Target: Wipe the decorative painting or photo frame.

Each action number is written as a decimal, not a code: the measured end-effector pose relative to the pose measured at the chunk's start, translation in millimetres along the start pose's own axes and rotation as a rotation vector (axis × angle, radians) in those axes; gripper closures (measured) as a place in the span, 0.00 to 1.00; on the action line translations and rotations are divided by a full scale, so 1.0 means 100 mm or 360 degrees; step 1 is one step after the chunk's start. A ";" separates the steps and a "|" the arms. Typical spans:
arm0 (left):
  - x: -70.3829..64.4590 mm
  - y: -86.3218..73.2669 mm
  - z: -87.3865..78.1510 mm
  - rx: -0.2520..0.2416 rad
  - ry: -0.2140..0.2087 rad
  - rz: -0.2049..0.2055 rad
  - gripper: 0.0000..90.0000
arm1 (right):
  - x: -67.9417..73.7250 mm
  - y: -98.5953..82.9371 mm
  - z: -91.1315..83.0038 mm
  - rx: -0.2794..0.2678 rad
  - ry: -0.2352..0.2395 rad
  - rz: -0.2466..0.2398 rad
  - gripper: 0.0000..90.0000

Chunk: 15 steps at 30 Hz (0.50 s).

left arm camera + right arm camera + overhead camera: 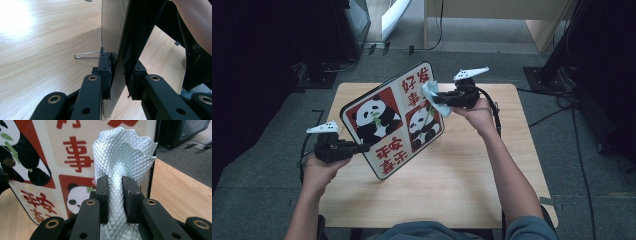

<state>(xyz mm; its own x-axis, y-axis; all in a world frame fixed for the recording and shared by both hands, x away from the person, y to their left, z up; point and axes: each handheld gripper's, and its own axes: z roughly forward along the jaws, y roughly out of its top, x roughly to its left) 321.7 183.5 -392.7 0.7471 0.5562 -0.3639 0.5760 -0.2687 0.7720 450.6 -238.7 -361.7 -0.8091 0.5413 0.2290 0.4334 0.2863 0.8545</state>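
Your left tongs [362, 148] are clenched on the near-left edge of the panda board [394, 120], tilted above the surface [472, 170]. Your right tongs [435, 98] grip the cloth [120, 157] against its far-right face; its long axis runs near-left to far-right.

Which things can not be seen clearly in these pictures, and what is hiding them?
- Panda board, back face: turned away from the high view; the left gripper view sees it edge-on.
- Board's printed characters: the cloth covers some in the right gripper view, and the frame edge cuts others.
- Wire stand: its attachment sits behind the left gripper.
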 end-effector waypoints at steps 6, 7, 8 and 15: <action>0.00 0.00 0.00 -0.0005 0.0002 0.0011 0.85 | 0.01 -0.06 0.01 0.0017 -0.0002 -0.0005 0.86; 0.00 0.00 0.00 -0.0005 0.0003 0.0012 0.85 | 0.00 -0.07 0.02 0.0017 0.0001 0.0005 0.86; 0.00 0.00 0.00 -0.0009 0.0005 0.0013 0.85 | 0.00 -0.08 0.02 0.0027 0.0002 0.0008 0.86; 0.00 0.00 0.00 -0.0030 0.0007 0.0016 0.85 | -0.01 -0.15 0.03 0.0044 -0.0001 0.0024 0.86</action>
<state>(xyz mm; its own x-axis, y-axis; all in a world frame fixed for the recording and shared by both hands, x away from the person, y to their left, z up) 322.4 183.6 -392.6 0.7513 0.5570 -0.3540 0.5622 -0.2592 0.7854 446.3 -240.8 -376.4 -0.8022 0.5463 0.2411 0.4561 0.2999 0.8379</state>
